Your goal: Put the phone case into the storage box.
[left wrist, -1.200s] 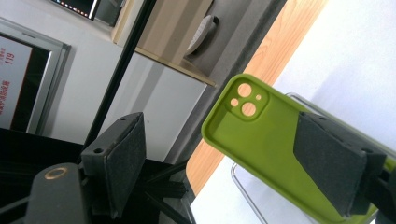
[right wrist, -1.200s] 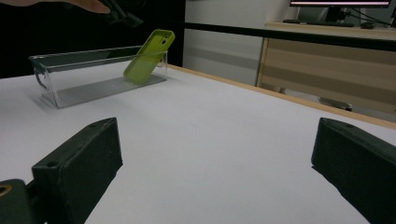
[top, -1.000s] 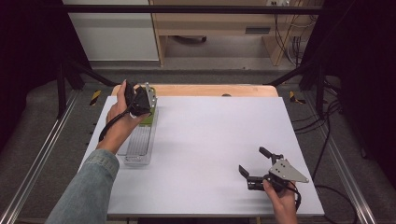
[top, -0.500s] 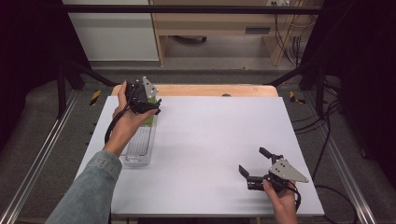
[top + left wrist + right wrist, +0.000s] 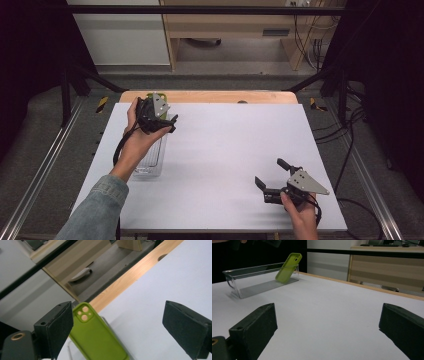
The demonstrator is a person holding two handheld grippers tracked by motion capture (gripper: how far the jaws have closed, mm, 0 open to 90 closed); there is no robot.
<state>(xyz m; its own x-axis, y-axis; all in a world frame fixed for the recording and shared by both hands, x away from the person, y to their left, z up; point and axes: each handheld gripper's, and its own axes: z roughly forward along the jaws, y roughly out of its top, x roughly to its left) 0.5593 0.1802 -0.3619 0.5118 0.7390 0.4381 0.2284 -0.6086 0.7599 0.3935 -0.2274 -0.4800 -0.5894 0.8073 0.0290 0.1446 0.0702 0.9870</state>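
Phone case [image 5: 288, 268] leans upright against clear tray's [image 5: 244, 290] end wall; left gripper [image 5: 120, 325], jaws wide and empty, could topple it.

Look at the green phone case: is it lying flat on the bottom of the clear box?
No, the green phone case stands tilted, leaning against the end wall of the clear box.

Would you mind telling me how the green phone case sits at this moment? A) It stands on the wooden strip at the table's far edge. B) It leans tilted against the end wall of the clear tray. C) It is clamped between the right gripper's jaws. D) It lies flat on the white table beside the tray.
B: in the right gripper view the green phone case stands tilted inside the clear tray, its top resting on the end wall, with no jaw touching it.
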